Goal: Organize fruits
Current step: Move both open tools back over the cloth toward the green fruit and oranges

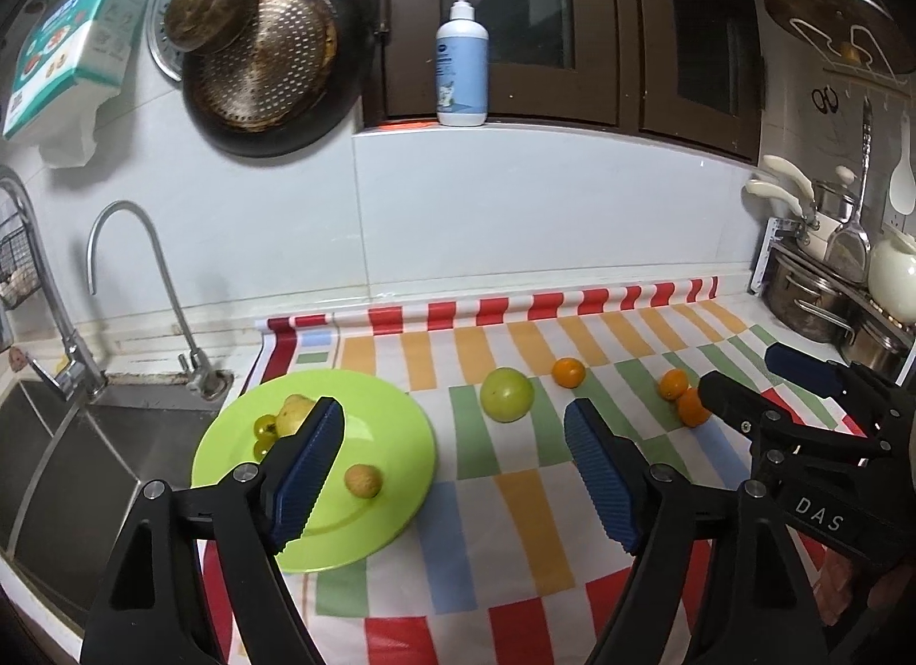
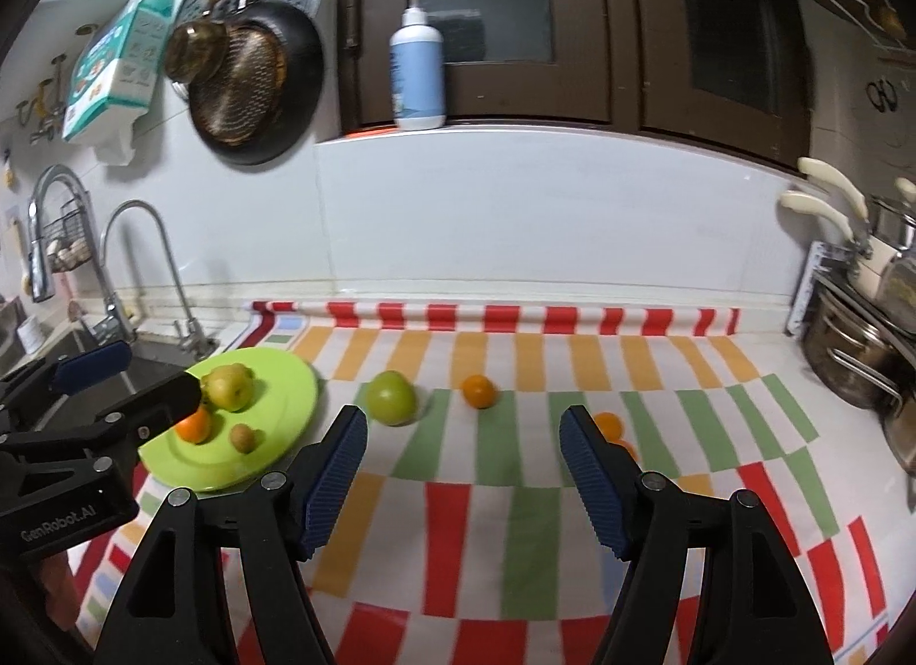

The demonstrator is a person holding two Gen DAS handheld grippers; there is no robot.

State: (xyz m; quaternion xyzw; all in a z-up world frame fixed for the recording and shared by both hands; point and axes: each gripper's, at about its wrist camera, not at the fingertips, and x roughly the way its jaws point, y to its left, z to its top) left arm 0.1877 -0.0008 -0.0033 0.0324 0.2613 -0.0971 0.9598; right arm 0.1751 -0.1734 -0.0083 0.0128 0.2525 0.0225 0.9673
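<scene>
Striped cloth | green apple beside plate

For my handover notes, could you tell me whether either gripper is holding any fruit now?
Nothing is held: the left gripper and the right gripper are both open and empty.

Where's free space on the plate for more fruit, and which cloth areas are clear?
Green plate: bare along its right rim; crowded left, around the pear, orange and small brown fruit. Cloth: bare in front of the green apple; two oranges crowd the right.
</scene>
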